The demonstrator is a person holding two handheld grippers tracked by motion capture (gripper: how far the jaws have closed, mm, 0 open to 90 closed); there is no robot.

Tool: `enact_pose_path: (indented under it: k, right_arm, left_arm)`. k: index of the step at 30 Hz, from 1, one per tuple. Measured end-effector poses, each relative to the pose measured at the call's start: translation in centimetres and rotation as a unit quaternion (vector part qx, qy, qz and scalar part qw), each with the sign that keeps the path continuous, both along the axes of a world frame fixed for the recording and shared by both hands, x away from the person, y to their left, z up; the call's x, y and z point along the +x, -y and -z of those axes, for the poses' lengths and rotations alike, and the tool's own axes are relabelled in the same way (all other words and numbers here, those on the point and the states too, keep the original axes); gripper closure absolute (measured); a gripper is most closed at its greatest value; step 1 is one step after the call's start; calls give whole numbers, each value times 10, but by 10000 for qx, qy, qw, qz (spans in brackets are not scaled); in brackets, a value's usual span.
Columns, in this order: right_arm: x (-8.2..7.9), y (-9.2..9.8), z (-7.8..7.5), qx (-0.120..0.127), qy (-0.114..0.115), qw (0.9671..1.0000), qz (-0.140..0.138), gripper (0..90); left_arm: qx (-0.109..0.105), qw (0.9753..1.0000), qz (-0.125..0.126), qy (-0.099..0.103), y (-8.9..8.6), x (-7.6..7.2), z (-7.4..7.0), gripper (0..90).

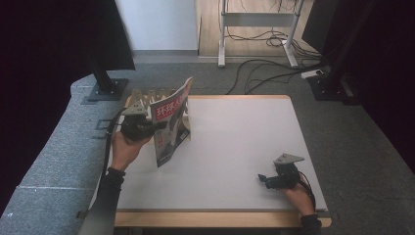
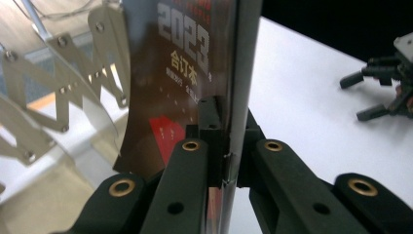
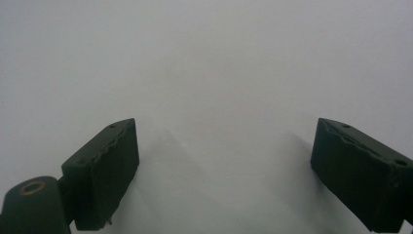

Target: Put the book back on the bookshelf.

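A magazine [image 1: 170, 125] with a red title band stands on edge near the table's left side, clamped at its spine by my left gripper [image 1: 147, 126]. In the left gripper view both black jaws press on the magazine [image 2: 195, 73] from either side, the left gripper [image 2: 226, 141] shut on it. My right gripper [image 1: 264, 179] rests low on the white table [image 1: 235, 142] near the front right, jaws wide apart. Its own view shows the right gripper [image 3: 224, 161] open over bare white surface. It also appears far off as the right gripper [image 2: 363, 95] in the left gripper view.
A wooden lattice rack [image 1: 147, 96] stands at the table's back left, just behind the magazine; its slats [image 2: 58, 87] fill the left of the left gripper view. Dark monitor stands, cables and a desk frame [image 1: 257, 29] lie on the floor beyond the table.
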State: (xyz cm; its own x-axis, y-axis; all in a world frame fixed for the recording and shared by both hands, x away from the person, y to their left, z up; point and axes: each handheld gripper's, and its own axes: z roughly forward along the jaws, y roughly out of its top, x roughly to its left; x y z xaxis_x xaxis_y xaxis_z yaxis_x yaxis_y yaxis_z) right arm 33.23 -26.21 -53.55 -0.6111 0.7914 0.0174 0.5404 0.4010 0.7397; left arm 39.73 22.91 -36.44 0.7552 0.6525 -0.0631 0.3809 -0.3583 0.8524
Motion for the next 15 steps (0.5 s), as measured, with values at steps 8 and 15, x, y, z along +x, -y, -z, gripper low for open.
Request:
enact_pose_path:
  k: [8,15]
  right_arm:
    - [0,0,0,-11,9,10000,-20,97]
    - [0,0,0,-10,19,10000,-24,98]
  left_arm:
    - [-186,9993,40,311,13,12,-7,873]
    - [246,9979,1,600,28,10,7,871]
